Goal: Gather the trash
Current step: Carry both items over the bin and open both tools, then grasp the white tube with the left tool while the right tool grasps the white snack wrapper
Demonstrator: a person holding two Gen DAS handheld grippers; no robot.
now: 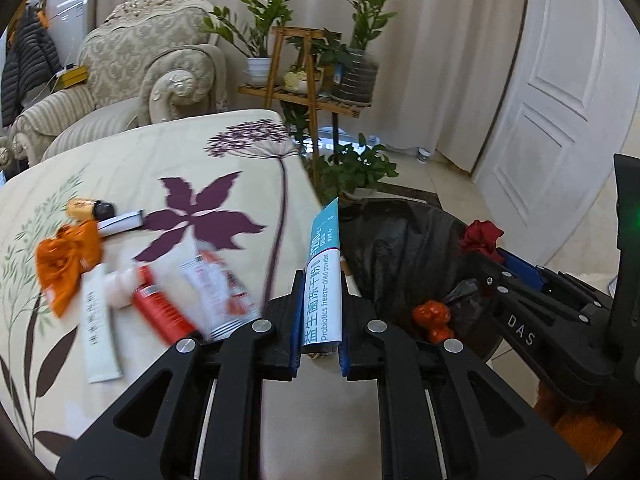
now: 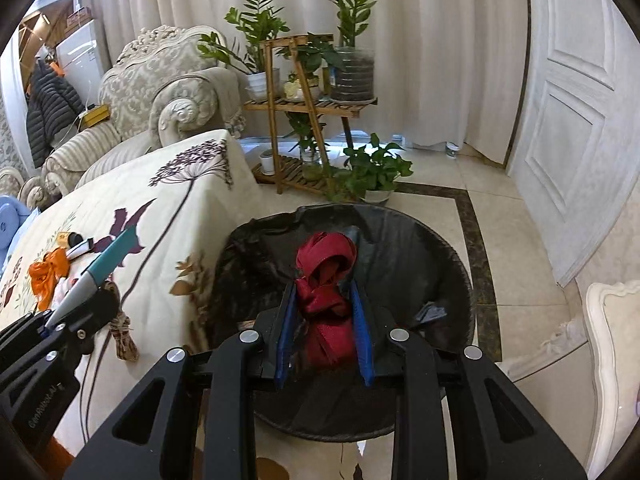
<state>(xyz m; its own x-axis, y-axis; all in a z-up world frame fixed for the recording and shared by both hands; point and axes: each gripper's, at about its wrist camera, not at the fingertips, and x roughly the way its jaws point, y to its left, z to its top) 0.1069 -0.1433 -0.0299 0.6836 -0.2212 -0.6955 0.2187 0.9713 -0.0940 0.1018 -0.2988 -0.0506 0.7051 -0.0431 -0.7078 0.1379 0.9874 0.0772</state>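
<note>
Here the black-lined bin [image 2: 400,264] is the landmark, standing on the tiled floor [image 2: 516,240] just beside the edge of the tabletop [image 1: 168,160], which wears a cream cloth printed with purple flowers. The right gripper [image 2: 324,292] hangs over the bin's mouth, its blue-padded fingers [image 2: 362,332] clamped on a crumpled red wrapper [image 2: 326,280] that stands up between them. The left gripper [image 1: 320,276] sits at the tabletop edge nearest the bin, fingers [image 1: 296,328] pressed together on a long blue-and-white sachet [image 1: 322,272] of probiotic powder, which juts upward and leans toward the bin's rim. Inside the bin, low against the liner, lies a shiny red-orange piece of trash [image 1: 434,318]. Farther from the bin, across the tabletop, more trash lies loose and partly blurred: a red-and-white packet [image 1: 216,292] closest, then a red tube [image 1: 160,312], a white sachet [image 1: 98,332], an orange wrapper [image 1: 66,264], and beyond those a small yellow bottle [image 1: 90,208] with a dark cap beside a white stick pack [image 1: 120,222]. Behind the bin, a wooden plant stand [image 2: 304,112] carries potted greenery in front of pale curtains [image 2: 420,40]; a white door [image 2: 580,120] stands to the bin's right, and a patterned armchair [image 2: 160,88] sits past the tabletop's far end.
</note>
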